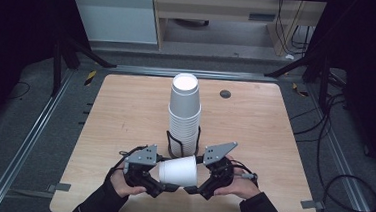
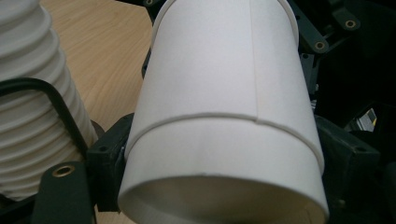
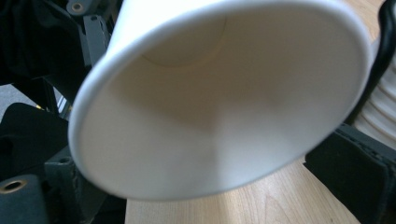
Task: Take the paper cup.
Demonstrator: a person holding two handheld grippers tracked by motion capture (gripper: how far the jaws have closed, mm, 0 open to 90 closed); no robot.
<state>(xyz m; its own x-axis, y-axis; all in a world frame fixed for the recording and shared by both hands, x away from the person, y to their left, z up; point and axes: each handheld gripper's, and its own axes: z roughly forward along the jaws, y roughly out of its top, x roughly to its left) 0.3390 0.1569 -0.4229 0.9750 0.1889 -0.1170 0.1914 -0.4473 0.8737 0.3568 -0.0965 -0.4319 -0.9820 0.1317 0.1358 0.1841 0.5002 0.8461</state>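
Note:
A white paper cup (image 1: pixel 178 170) lies sideways between my two grippers, just above the table's near edge. Its narrow base points at my left gripper (image 1: pixel 162 174), whose jaws are shut on that end. In the left gripper view a rolled ridge circles the cup (image 2: pixel 219 84), as if one cup sits inside another. The cup's wide mouth (image 3: pixel 219 102) faces my right gripper (image 1: pixel 197 176), whose jaws press on the rim from both sides. A tall stack of upturned white cups (image 1: pixel 184 111) stands in a black wire holder (image 1: pixel 171 141) right behind the held cup.
The wooden table (image 1: pixel 125 111) has a small dark round grommet (image 1: pixel 225 93) at the back right. Metal rails and cables run along the floor on both sides. The stack (image 2: pixel 32 116) stands close to the left gripper's left side.

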